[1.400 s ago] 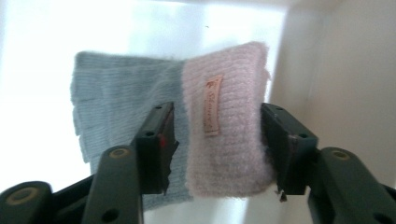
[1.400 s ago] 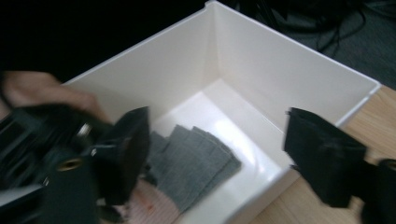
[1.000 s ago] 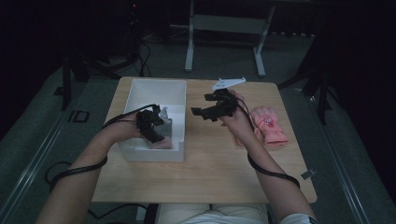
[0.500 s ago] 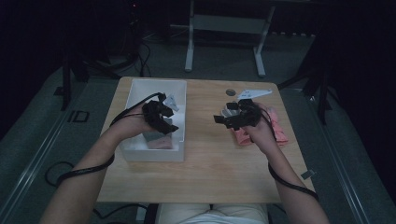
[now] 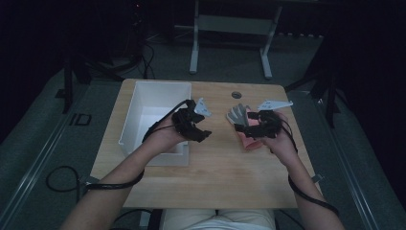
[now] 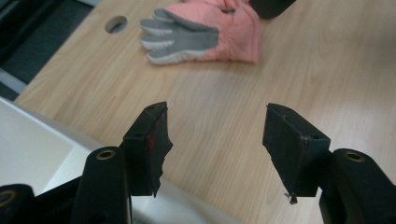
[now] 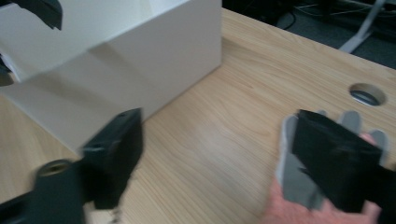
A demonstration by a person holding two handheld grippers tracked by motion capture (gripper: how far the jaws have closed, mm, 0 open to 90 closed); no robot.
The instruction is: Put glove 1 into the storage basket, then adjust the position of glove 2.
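Observation:
A pink glove (image 5: pixel 237 114) with a grey palm lies flat on the wooden table (image 5: pixel 215 177), right of centre, fingers toward the far edge. My right gripper (image 5: pixel 242 128) hovers over it, open; in the right gripper view (image 7: pixel 219 135) one jaw lies above the glove's (image 7: pixel 287 179) grey fingers and the other over bare wood. My left gripper (image 5: pixel 201 132) is at the right rim of the white box (image 5: pixel 131 112), open and holding nothing. In the left gripper view (image 6: pixel 215 116) it faces the glove (image 6: pixel 205 32) across bare table.
The tall white box (image 7: pixel 116 60) takes up the table's left part. A round cable hole (image 5: pixel 236 95) sits near the far edge, just beyond the glove. Cables trail from both grippers off the near side. Stands and a frame are on the dark floor behind.
My left gripper has come up out of the box and moved right to its rim. My right gripper has moved left toward the centre, and the glove now lies further left.

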